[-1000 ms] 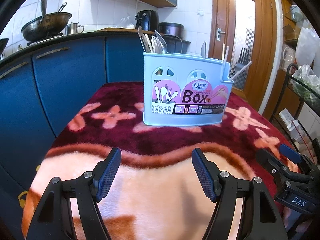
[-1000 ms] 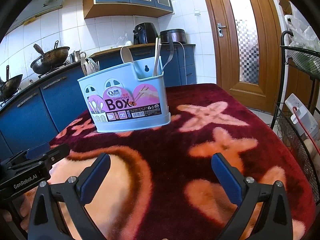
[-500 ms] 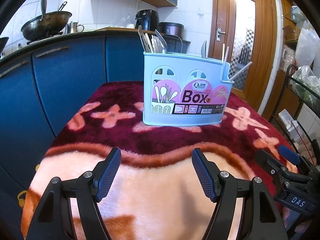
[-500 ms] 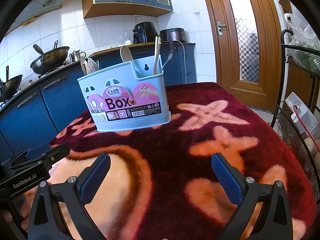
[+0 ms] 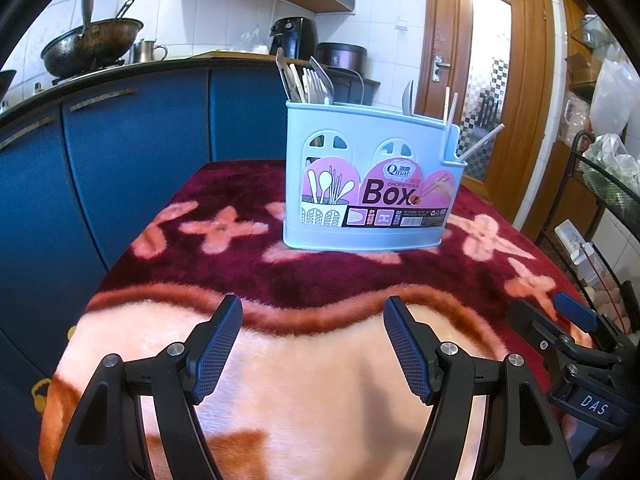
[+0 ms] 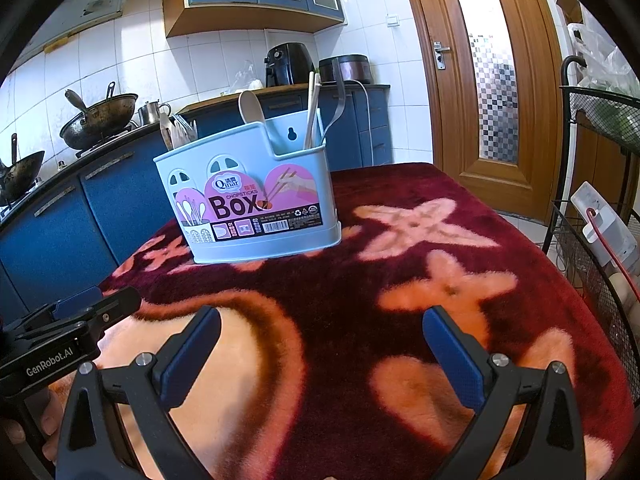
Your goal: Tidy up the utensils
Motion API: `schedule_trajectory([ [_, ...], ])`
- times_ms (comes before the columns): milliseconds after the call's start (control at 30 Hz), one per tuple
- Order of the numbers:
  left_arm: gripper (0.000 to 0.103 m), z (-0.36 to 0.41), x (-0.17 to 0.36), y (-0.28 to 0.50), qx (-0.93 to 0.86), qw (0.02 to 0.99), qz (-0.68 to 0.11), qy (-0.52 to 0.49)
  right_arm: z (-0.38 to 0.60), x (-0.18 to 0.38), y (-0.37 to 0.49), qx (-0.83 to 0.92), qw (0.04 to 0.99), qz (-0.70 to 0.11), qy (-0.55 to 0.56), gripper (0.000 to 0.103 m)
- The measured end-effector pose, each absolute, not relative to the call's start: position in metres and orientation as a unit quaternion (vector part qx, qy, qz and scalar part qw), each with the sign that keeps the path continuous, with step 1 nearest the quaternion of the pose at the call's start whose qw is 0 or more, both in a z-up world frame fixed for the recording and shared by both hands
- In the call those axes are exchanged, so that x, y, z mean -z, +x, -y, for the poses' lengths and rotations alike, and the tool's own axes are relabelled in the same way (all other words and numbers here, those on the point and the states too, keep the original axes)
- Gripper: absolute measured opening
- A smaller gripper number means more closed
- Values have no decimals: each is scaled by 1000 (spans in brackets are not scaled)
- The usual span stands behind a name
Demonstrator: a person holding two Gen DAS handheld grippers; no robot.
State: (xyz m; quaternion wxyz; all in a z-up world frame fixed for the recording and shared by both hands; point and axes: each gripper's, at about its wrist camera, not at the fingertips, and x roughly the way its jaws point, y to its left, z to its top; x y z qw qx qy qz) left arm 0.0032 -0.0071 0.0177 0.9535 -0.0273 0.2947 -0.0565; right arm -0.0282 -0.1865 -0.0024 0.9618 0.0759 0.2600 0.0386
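Note:
A light-blue utensil box (image 5: 370, 184) (image 6: 252, 196) with a pink "Box" label stands upright on the red-and-orange flowered blanket (image 5: 304, 364) (image 6: 400, 312). Spoons and forks (image 5: 306, 82) stick up from its left compartment, chopsticks (image 6: 312, 114) and a ladle handle from the right one, and a pale spoon (image 6: 251, 107) from the middle. My left gripper (image 5: 312, 322) hangs open over the orange part of the blanket, well short of the box. My right gripper (image 6: 322, 332) is open too, nothing between its fingers. Each gripper shows at the edge of the other's view.
Blue kitchen cabinets (image 5: 120, 152) with woks (image 5: 90, 46) on the counter run behind the table. A wooden door (image 6: 496, 80) stands at the back right. A black wire rack (image 6: 596, 184) with bags and a white charger sits close to the table's right edge.

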Motion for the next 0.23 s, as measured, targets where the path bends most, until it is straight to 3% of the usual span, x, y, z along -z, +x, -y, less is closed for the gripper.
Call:
schedule_trajectory([
  [233, 74, 8, -17, 4, 59, 952, -298, -27, 186, 3, -29, -39, 962, -261, 76, 103],
])
